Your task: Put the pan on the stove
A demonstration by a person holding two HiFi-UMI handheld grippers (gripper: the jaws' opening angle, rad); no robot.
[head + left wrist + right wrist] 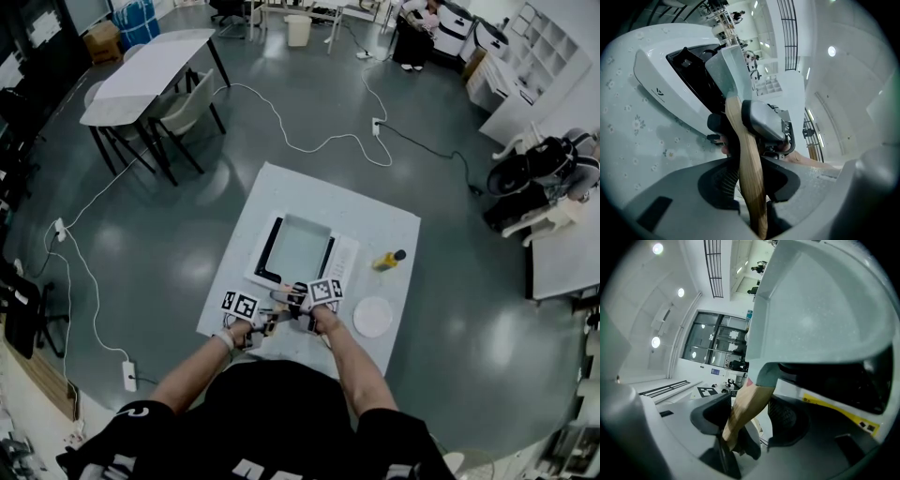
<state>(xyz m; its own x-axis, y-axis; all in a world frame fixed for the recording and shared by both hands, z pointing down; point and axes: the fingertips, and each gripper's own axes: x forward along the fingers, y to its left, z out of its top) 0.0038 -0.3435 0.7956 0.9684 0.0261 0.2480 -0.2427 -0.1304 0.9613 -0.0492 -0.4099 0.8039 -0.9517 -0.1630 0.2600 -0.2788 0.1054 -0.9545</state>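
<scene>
The square grey pan is sitting on the black top of the white stove, near the middle of the table. Its wooden handle is pointing back toward me, and I am keeping both grippers around it. In the left gripper view, the left gripper is standing partly spread. The handle is running up between its pads with a sliver of space on each side, so I am not pinching it. In the right gripper view, the right gripper is spread wide. The handle is leaning against one pad while the other pad is standing clear of it.

Further out, a small yellow bottle and a white plate are lying to the right of the stove.

From the head view I am struggling to see the jaws, since the marker cubes and my hands are covering them. The pan is filling most of the right gripper view and hiding the table there.
</scene>
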